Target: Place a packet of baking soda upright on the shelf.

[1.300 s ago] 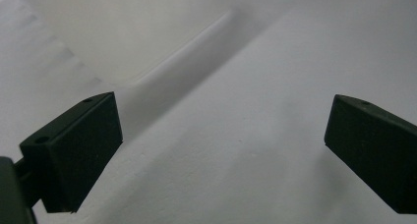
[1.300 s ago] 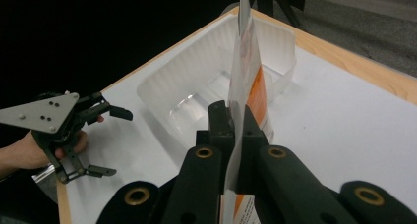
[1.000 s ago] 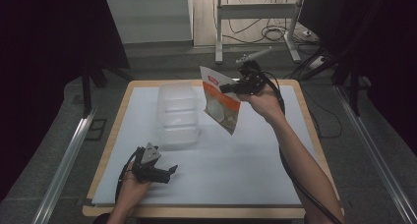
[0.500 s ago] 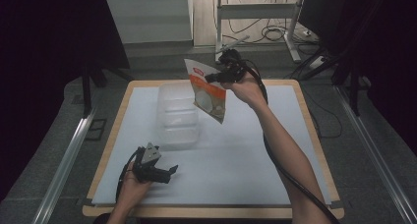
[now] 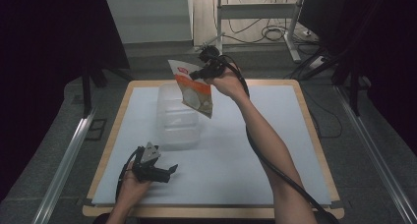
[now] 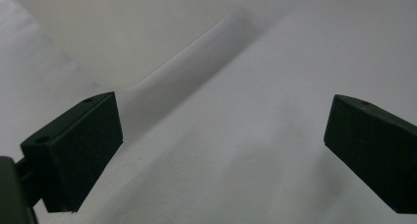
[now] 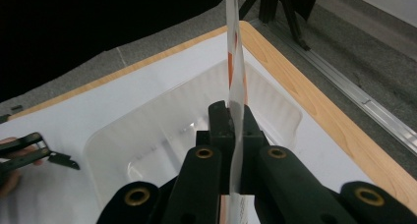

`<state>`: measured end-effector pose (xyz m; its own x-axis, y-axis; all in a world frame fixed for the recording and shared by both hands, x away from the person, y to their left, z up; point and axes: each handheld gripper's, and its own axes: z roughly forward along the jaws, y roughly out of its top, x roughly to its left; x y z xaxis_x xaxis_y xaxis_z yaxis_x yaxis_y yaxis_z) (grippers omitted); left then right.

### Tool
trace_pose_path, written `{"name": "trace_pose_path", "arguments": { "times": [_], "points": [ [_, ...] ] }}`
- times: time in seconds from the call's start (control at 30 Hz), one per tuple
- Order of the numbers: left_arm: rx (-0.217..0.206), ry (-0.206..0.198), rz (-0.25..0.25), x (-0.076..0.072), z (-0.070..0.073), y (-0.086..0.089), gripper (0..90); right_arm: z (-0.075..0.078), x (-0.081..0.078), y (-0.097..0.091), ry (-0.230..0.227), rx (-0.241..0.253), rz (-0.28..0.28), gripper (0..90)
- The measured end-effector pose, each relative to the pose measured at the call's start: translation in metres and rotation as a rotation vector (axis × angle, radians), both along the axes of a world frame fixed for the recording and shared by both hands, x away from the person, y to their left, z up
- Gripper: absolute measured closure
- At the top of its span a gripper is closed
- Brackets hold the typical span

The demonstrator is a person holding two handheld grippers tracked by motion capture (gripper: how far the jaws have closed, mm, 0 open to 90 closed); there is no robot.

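Transport step, by my read: right gripper (image 5: 199,74) pinches the snack pouch (image 5: 195,89) by its upper edge, jaws pressed together on the film, pouch hanging in the air below and to the side of the claw. In the right gripper view the pouch (image 7: 236,62) runs edge-on up from between the 2 jaws, and the clear plastic container (image 7: 192,135) sits straight ahead and below them. In the high view the pouch's lower end hangs in front of the container (image 5: 178,121), over its near-right side; whether it touches the rim I cannot tell.

Next move likely calls for bringing the claw further over the container's open top, lowering until the pouch is inside the walls, then spreading the jaws. Pouch is limp and tilted, so it could catch the rim.

Left gripper (image 5: 164,173) rests low on the table near the front edge, well apart from the right claw, jaws spread with nothing between them; in the left gripper view the container wall (image 6: 128,32) is ahead of it, beyond the left jaw.

Surface: white mat (image 5: 275,150) on a wood-edged table (image 5: 312,130), nothing else on it. Room: dark surroundings, grey carpet floor (image 5: 373,116), metal rail (image 5: 64,160) along the left side, cables (image 5: 275,32) and a desk frame behind
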<state>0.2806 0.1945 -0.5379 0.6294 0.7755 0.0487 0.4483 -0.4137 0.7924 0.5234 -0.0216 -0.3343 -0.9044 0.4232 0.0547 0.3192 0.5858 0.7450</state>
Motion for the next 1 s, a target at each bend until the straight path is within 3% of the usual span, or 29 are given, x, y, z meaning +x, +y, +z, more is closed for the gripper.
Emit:
{"name": "trace_pose_path", "arguments": {
  "times": [0.13,0.33,0.47,0.67,1.0],
  "points": [
    [0.002,-0.001,-0.001,0.0,0.0,0.0,1.2,-0.005,0.004,0.015,0.0,-0.009,0.005,89.4],
    [0.003,-0.003,-0.002,-0.001,0.0,-0.001,1.2,-0.011,0.008,0.041,-0.026,-0.066,0.016,89.5],
    [0.003,-0.006,-0.001,-0.001,0.0,-0.001,1.2,-0.017,0.011,0.058,-0.027,-0.056,0.019,89.5],
    [0.009,-0.006,-0.004,-0.002,0.001,-0.001,1.2,-0.025,0.011,0.069,-0.028,-0.029,0.022,89.4],
    [0.01,-0.008,-0.001,-0.002,0.001,-0.001,1.2,-0.043,0.014,0.064,0.001,-0.028,0.008,89.3]
  ]
}}
